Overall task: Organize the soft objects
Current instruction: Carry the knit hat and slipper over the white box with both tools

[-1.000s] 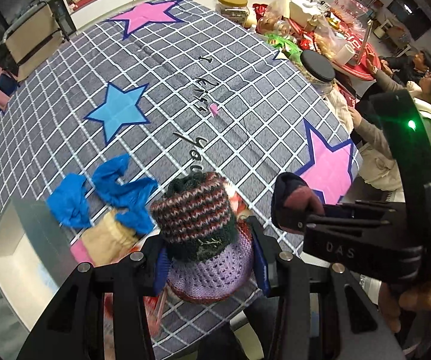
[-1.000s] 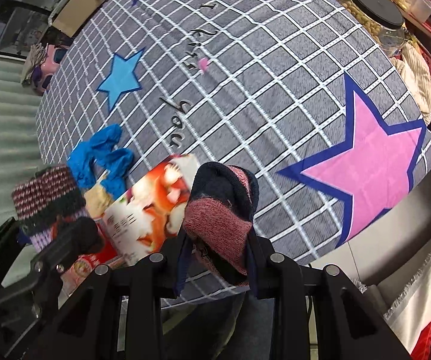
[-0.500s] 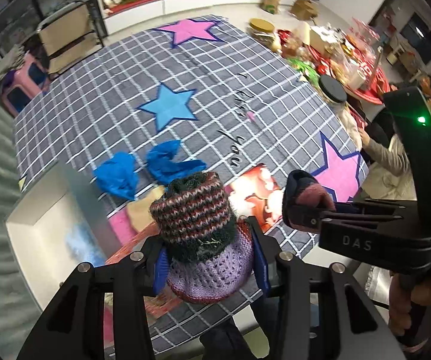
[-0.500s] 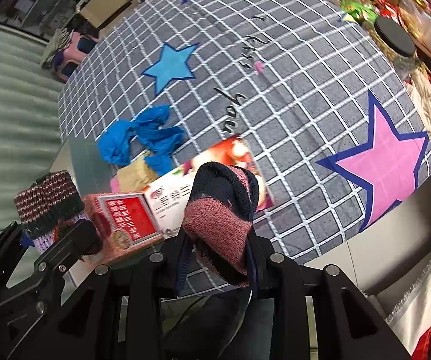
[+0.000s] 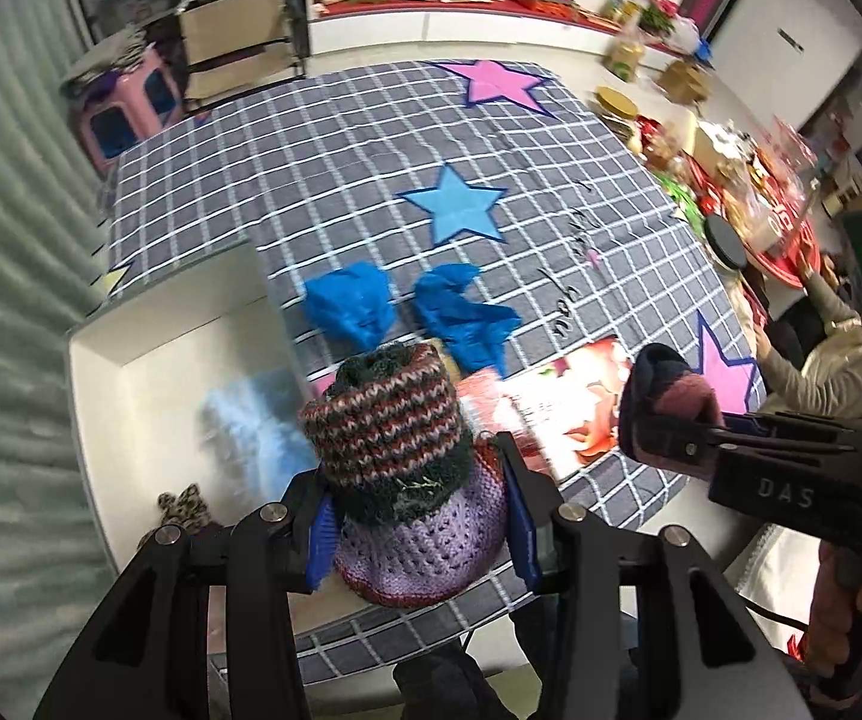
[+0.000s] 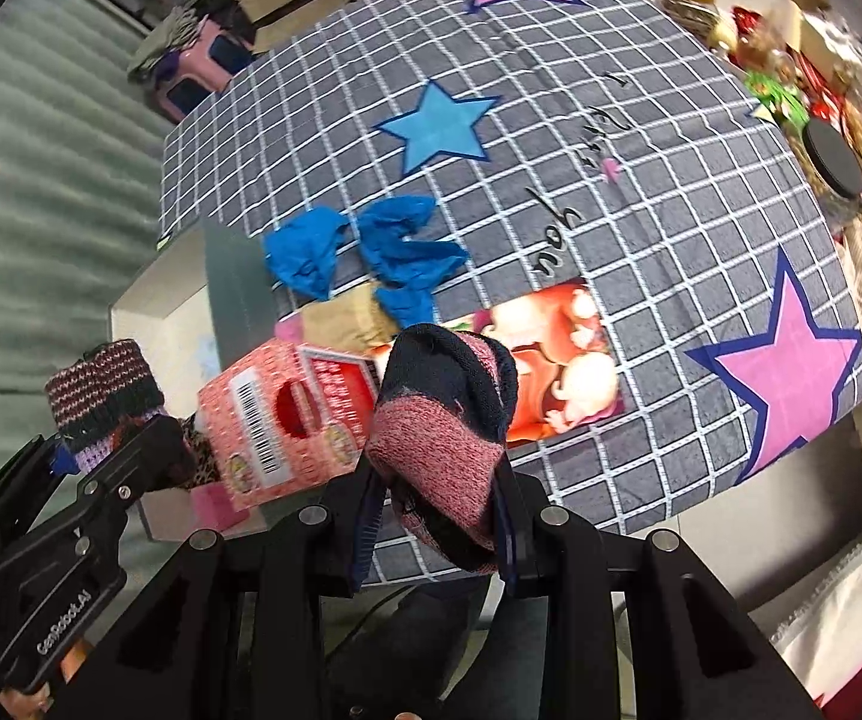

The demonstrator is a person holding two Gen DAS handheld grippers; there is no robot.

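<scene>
grey checked cloth point(image 5: 371, 180) with pink and blue stars covers a counter point(image 6: 658, 504) in a cluttered room, with jars and packets crowded along the far right edge.

the left gripper point(image 5: 419, 516) sits low in its own view, its fingers point(image 5: 517, 516) closed on a knitted item point(image 5: 401, 468) that has a striped red, white and dark green top and a lilac crocheted base. this knit is held up above the near edge of the counter, over the boundary between the cloth and a white open box point(image 5: 149, 336). the box stands at the left end of the counter, and a small leopard-print piece point(image 5: 182, 507) lies in its near corner.

the right gripper point(image 6: 439, 516) is also clamped shut, its fingers point(image 6: 505, 534) squeezing a dark navy and pink knit sock point(image 6: 445, 414) held above the near edge of the counter. the two grippers are near each other, side by side.

on the cloth beyond them lie two crumpled blue gloves point(image 6: 365, 246), close together. just nearer is a tan soft piece point(image 6: 347, 318), touching the gloves. a red and pink patterned carton point(image 6: 287, 414) lies on its side beside the white box, with a glossy picture card point(image 6: 556, 372) next to it.
</scene>
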